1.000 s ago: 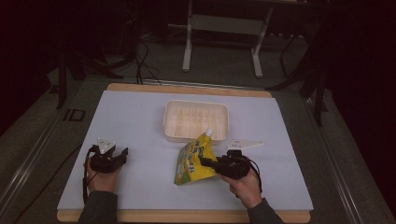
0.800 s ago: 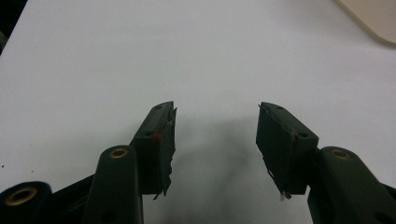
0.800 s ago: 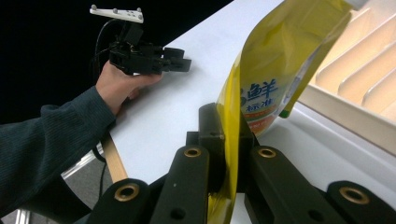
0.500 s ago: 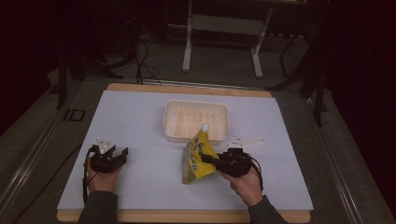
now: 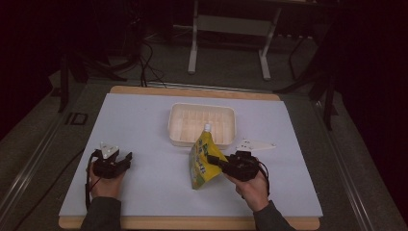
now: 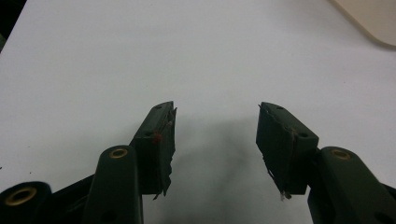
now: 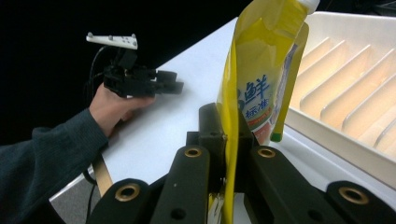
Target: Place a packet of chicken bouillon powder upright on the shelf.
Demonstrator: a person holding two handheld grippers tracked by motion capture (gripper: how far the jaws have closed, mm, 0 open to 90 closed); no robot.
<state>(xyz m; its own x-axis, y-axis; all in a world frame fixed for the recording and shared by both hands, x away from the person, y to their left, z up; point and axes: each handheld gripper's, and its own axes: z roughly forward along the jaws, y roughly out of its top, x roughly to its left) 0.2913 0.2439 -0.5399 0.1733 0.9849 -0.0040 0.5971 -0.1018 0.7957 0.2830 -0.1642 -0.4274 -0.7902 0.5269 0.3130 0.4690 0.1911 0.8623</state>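
Here, everything is placed against the ridged tray.
Tray: a shallow cream tray (image 5: 202,122) with ribbed dividers sits on the white table cover (image 5: 144,120), toward the far middle of it.
Pouch: a yellow spouted pouch (image 5: 204,159) with a white cap stands upright just in front of the tray's near edge; in the right gripper view the pouch (image 7: 261,84) rises beside the tray's wall (image 7: 345,140), printed with blue characters.
Right gripper: the right gripper (image 5: 215,163), near the tray's front right corner, has its jaws clamped on the pouch's edge, the yellow film pinched between them (image 7: 229,154).
Left gripper: the left gripper (image 5: 126,159) rests well to the left of the tray, low over the cover; its jaws stand apart with bare cover between them (image 6: 215,135).
Hands: the right hand (image 5: 250,185) and left hand (image 5: 106,183) each grip a tool body, dark sleeves behind them.
Tray corner: it shows at the top right of the left gripper view (image 6: 373,18).
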